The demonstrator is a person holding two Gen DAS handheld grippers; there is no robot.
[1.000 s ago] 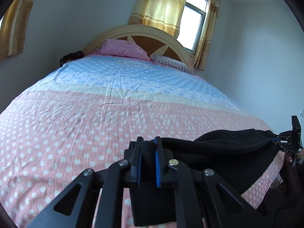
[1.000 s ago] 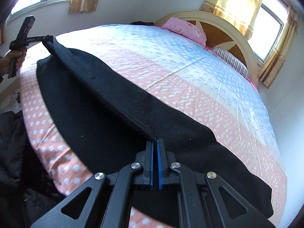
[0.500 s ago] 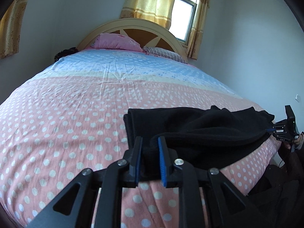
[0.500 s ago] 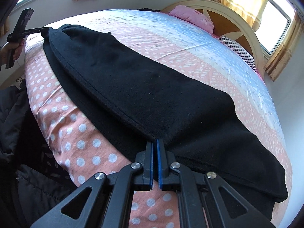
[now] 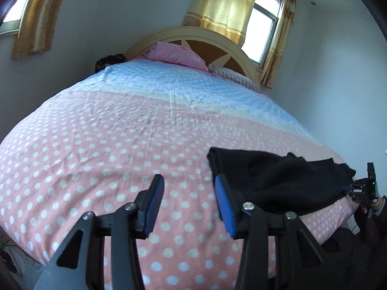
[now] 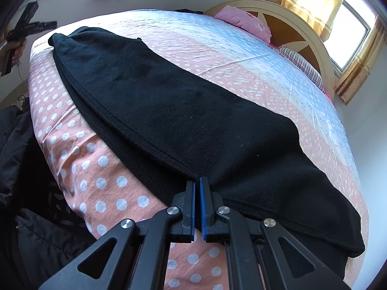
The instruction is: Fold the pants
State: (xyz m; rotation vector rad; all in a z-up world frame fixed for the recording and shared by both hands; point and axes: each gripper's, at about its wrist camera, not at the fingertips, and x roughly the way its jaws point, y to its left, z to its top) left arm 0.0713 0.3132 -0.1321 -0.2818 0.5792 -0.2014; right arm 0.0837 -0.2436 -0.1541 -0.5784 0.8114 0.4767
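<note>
Between the blue pads of the left gripper (image 5: 188,203) lies only dotted pink bedsheet (image 5: 101,149); its jaws are opening with nothing between them, and the black pants (image 5: 278,178) sit just to the right of its right finger, spread along the near edge of the bed. Only the right wrist view shows how the garment lies: the pants (image 6: 183,111) are doubled lengthwise, one layer over the other with a stitched hem running diagonally away from the right gripper (image 6: 197,186), whose jaws are pressed together on the edge of the cloth. That view also picks out the left gripper (image 6: 29,27) far off at the upper left, clear of the far end of the pants, held in a hand (image 6: 15,47). The left wrist view in turn shows the right gripper (image 5: 362,188) small at the far right, at the pants' other end. Ahead of both grippers are a pink pillow (image 5: 176,54), a striped pillow (image 5: 235,76), a curved headboard (image 5: 200,33) and yellow curtains (image 5: 225,4). Dark clothing (image 6: 17,145) hangs left of the right gripper, beside the bed.
</note>
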